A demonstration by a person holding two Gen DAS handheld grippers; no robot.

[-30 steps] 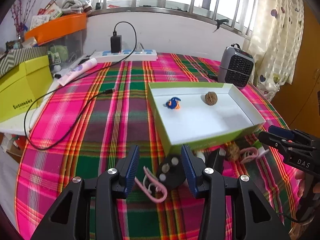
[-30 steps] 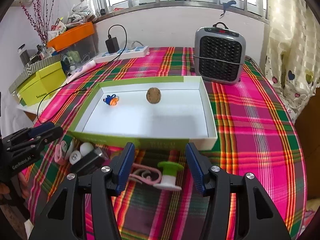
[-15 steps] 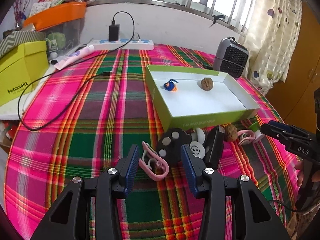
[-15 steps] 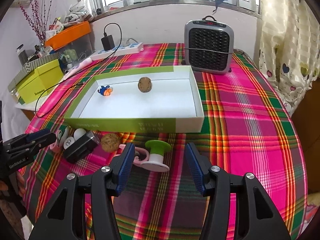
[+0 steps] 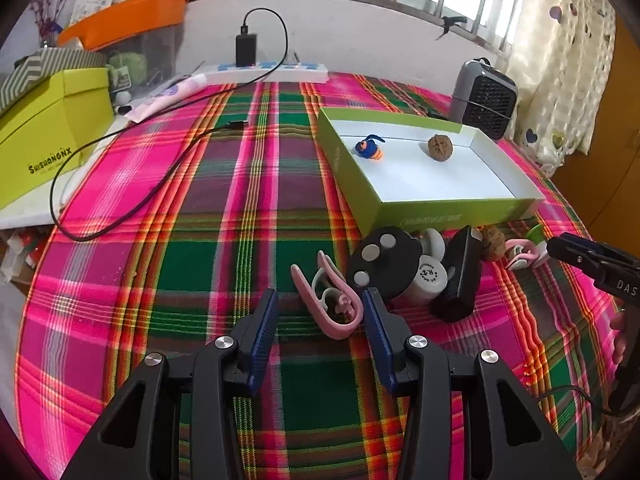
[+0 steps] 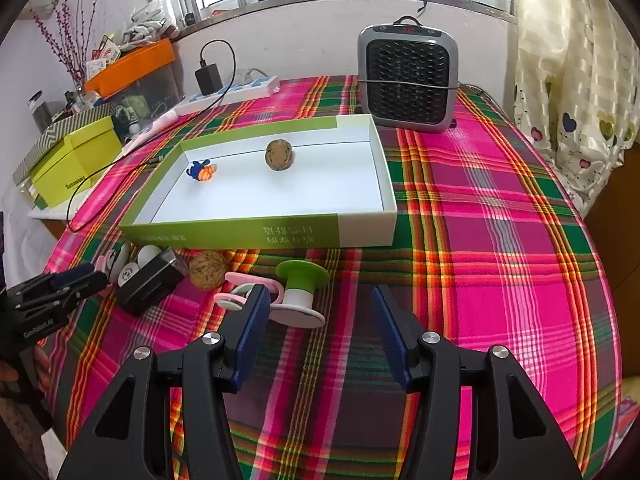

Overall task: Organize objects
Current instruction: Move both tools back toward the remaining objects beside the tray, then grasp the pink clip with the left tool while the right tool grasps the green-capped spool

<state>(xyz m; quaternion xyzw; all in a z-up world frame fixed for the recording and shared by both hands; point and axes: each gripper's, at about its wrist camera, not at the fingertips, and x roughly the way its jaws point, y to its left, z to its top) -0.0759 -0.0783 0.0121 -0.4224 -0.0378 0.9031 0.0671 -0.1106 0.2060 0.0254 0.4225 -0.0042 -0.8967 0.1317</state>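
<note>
Left gripper (image 5: 318, 310): fingers parted wide and holding nothing; the pink clip (image 5: 328, 300) lies on the plaid cloth between their tips, lower centre of the left view.
Clutter beside it: just right of the clip sit a black disc (image 5: 380, 262) with pale studs, a white cap (image 5: 430, 278) and a black block (image 5: 460, 276), crowded together.
Green tray (image 5: 440, 210): upper right of the left view — already holds a blue-orange toy (image 5: 370, 147) and a walnut (image 5: 440, 146).
Right gripper (image 6: 318, 306): fingers spread wide, empty; the green-topped spool (image 6: 300, 292) lies on its side just ahead, left of centre.
Step in hand: likely the pick-up stage — each gripper lined up on a loose item outside the tray.
Next move: probably lower and close on the clip, avoiding the disc.
Hard to make out: a second walnut (image 6: 208, 270) and second clip (image 6: 244, 292) are partly hidden; tray lettering is unreadable.
</note>
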